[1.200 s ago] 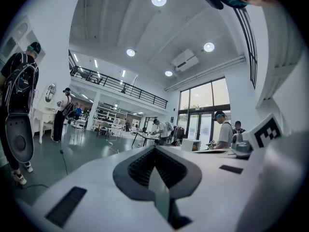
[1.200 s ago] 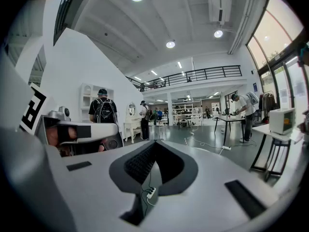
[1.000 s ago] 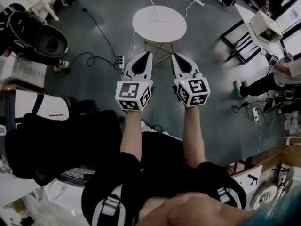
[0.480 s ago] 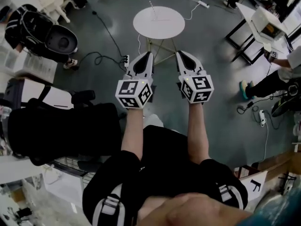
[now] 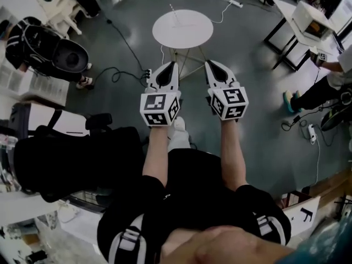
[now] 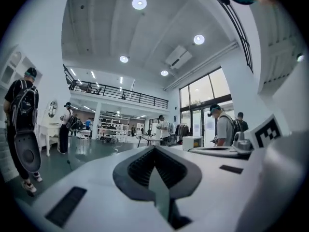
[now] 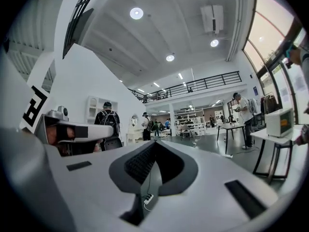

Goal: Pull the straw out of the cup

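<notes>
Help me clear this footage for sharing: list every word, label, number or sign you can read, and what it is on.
No words or numbers are readable in any view.
On the left hand-held gripper: the cube shows only black-and-white square patterns, no text.
On the right hand-held gripper: the same.
On the white board, lower right of the head view: a black angular mark, too small to read.

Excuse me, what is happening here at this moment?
A person stands holding a claw in each hand. The left claw and the right claw are both shut and empty, held side by side in the air. They point toward a round white table ahead. A thin upright thing stands on it, too small to identify. Nothing is grasped yet.
</notes>
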`<act>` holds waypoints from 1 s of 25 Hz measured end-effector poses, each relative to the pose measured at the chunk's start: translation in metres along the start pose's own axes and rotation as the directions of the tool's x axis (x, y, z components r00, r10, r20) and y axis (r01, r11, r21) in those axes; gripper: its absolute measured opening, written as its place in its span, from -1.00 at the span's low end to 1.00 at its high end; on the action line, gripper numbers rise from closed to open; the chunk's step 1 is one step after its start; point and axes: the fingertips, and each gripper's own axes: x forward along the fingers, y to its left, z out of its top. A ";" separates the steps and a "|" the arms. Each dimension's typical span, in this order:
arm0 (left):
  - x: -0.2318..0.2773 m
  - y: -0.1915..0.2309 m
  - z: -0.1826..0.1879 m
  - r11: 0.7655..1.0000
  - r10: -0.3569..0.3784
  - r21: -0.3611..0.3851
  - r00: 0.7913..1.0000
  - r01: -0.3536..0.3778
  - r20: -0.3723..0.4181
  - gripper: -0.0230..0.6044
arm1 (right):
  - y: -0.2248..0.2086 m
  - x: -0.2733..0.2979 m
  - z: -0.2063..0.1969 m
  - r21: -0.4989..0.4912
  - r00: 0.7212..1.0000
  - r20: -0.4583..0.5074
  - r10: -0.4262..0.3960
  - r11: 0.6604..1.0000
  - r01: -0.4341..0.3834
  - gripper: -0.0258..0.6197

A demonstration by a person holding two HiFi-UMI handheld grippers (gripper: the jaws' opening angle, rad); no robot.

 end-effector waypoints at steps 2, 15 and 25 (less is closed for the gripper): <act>0.017 0.004 0.003 0.999 -0.026 -0.036 1.000 0.026 0.012 -0.90 | -0.008 0.012 0.006 -0.013 1.000 0.007 -0.009 1.000 0.009 -0.87; 0.142 0.122 -0.024 0.994 0.000 -0.113 0.998 -0.006 -0.057 -0.90 | -0.049 0.165 -0.003 -0.054 0.999 -0.026 -0.024 0.998 0.022 -0.87; 0.192 0.263 -0.043 0.991 0.095 -0.076 0.985 -0.107 -0.147 -0.90 | -0.018 0.327 -0.020 -0.023 0.996 -0.034 0.080 0.996 -0.080 -0.87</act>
